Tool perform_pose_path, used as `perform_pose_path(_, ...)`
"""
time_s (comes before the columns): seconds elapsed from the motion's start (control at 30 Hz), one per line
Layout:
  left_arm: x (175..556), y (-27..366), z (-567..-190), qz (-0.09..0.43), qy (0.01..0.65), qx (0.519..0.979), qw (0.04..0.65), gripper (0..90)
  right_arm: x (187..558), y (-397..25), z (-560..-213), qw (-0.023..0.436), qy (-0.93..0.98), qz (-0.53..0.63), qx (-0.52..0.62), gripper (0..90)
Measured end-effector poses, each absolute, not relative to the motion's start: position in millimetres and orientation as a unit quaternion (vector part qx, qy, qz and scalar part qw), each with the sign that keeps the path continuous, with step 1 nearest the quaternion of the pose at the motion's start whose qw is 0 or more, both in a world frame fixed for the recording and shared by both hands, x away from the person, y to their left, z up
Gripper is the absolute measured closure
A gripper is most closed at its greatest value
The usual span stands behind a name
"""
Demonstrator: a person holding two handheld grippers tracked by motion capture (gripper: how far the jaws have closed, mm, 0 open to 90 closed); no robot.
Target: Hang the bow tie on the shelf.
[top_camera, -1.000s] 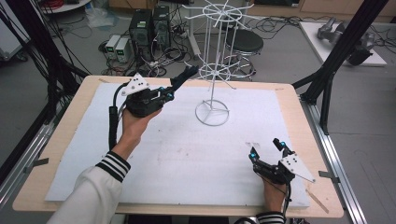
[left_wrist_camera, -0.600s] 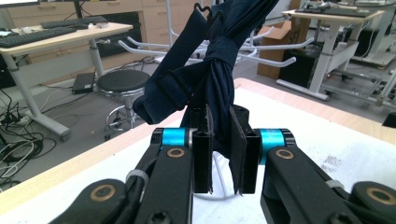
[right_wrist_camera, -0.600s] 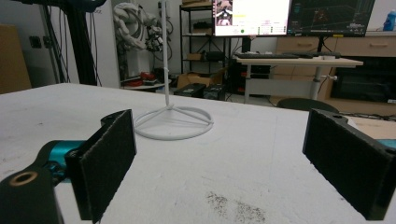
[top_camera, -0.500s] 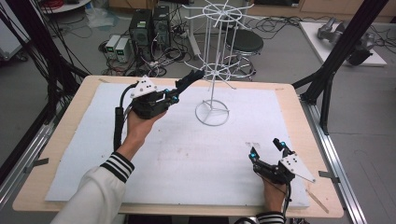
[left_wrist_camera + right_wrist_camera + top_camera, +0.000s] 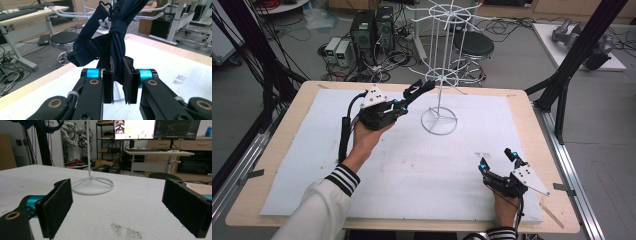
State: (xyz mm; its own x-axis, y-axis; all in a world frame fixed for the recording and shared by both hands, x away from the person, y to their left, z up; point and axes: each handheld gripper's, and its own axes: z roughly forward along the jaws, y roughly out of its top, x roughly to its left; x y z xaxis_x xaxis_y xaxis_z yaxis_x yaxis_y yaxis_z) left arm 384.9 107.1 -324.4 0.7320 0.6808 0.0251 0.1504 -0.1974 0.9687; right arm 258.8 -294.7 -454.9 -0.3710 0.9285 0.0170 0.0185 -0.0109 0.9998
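Robotics lab, computer towers [image 5: 371, 29] and cables on floor, monitors [image 5: 134, 129], desks, black frame struts [image 5: 579, 52]

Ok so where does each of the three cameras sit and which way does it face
High view: above the person's side, looking forward and down on the table; forearms, left gripper and right gripper show.
Left gripper view: rides the left gripper, facing the dark cloth it clamps.
Right gripper view: rides the right gripper, low over the table, facing the rack.
Shared: the rack shows in the high and right gripper views.
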Motion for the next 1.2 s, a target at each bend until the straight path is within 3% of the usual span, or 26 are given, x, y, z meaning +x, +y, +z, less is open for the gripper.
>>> perform_pose_path(0.8,397,102,-346,0.209,0.296,0.740,0.567,76.8,258,-296,-455,0.389,0.583,0.588,0.404,8.8)
perform_pose_path(0.9,396,103,-347,0.207,0.301,0.741,0.563,66.3,258,-295,-455,0.389,0.583,0.588,0.403,8.8)
perform_pose_path(1.03,394,104,-354,0.219,0.311,0.740,0.554,34.4,258,-295,-455,0.388,0.583,0.588,0.404,8.8)
perform_pose_path(1.2,386,118,-365,0.212,0.294,0.735,0.573,21.1,258,-295,-455,0.391,0.585,0.586,0.401,8.8)
